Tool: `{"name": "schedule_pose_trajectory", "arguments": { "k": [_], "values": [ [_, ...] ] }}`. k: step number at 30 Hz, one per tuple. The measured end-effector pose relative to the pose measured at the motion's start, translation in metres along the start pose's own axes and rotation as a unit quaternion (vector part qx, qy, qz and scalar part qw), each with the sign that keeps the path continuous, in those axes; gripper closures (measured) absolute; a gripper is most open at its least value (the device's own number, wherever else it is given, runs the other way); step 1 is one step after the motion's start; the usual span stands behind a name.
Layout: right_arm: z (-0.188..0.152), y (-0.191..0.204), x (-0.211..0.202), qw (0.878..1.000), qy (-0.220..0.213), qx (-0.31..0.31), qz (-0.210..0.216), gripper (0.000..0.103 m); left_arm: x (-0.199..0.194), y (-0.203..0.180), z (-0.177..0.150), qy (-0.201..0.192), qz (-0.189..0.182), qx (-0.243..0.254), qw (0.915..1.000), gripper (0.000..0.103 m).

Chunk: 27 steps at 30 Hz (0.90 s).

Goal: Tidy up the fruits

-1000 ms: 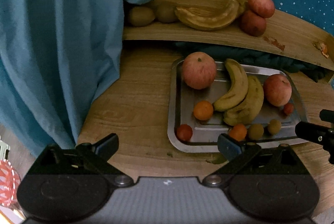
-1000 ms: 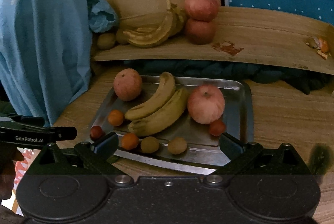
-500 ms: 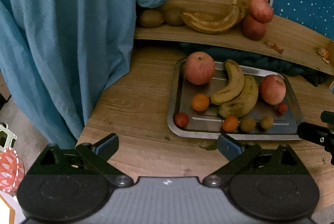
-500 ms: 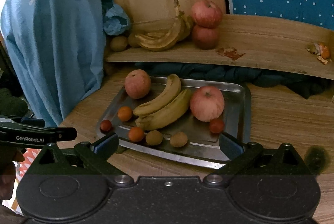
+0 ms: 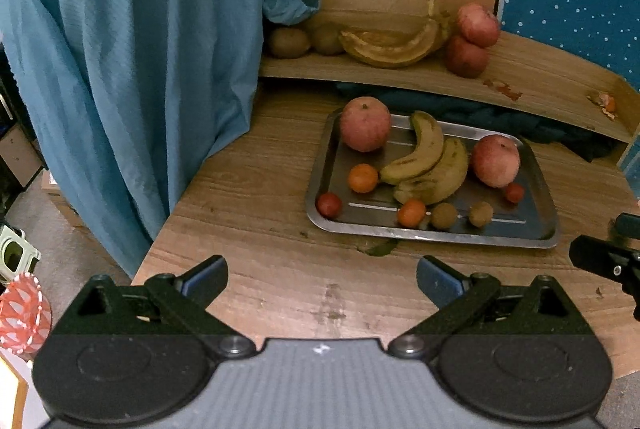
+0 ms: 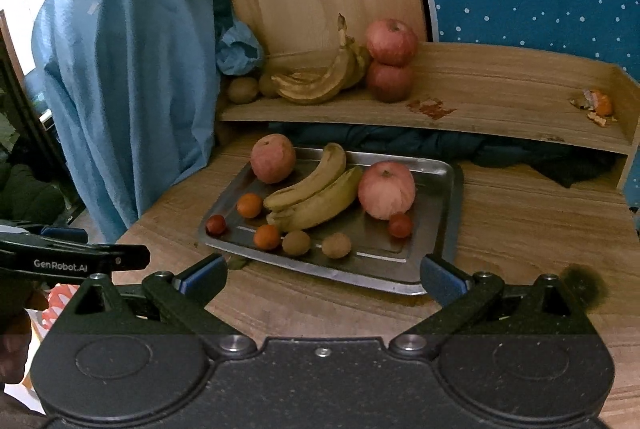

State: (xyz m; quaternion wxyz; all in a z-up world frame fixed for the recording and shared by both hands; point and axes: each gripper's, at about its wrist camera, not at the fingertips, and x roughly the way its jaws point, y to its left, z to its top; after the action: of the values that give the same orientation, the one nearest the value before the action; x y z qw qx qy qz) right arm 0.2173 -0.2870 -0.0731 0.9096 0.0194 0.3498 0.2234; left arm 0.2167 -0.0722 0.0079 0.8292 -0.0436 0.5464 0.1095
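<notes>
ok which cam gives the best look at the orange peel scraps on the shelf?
Right wrist: the peel scraps sit clear on the shelf near its right end wall, pieces distinguishable. In the left wrist view they are smaller, squeezed against the frame's distorted edge.

Left gripper (image 5: 322, 275): jaws spread wide, nothing between them, blue-padded fingertips (image 5: 206, 275) hovering over bare wood short of the near edge of the tray (image 5: 320, 165), clear of it; in the right wrist view it enters from the left as a dark bar, level, well to the left of the tray. Right gripper (image 6: 323, 273): jaws likewise spread wide and empty, its right fingertip (image 6: 440, 275) just at the tray's near rim, left fingertip off the tray's near left corner; contact cannot be told. A hand (image 6: 16, 333) shows dimly at the left edge, below the left gripper.
</notes>
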Motion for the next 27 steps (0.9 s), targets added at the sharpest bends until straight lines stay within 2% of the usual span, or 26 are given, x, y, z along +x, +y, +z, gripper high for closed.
{"name": "schedule_pose_trajectory", "arguments": {
  "k": [15,27],
  "values": [
    [-0.008,0.004,-0.020,1.000,-0.015,0.016,0.006,0.001,-0.030,-0.003,-0.006,-0.017,0.017,0.017,0.9996,0.000],
    [-0.015,0.015,-0.026,0.998,-0.036,0.021,-0.042,0.001,-0.026,0.014,-0.009,-0.030,-0.003,0.017,0.9994,0.000]
  ]
}}
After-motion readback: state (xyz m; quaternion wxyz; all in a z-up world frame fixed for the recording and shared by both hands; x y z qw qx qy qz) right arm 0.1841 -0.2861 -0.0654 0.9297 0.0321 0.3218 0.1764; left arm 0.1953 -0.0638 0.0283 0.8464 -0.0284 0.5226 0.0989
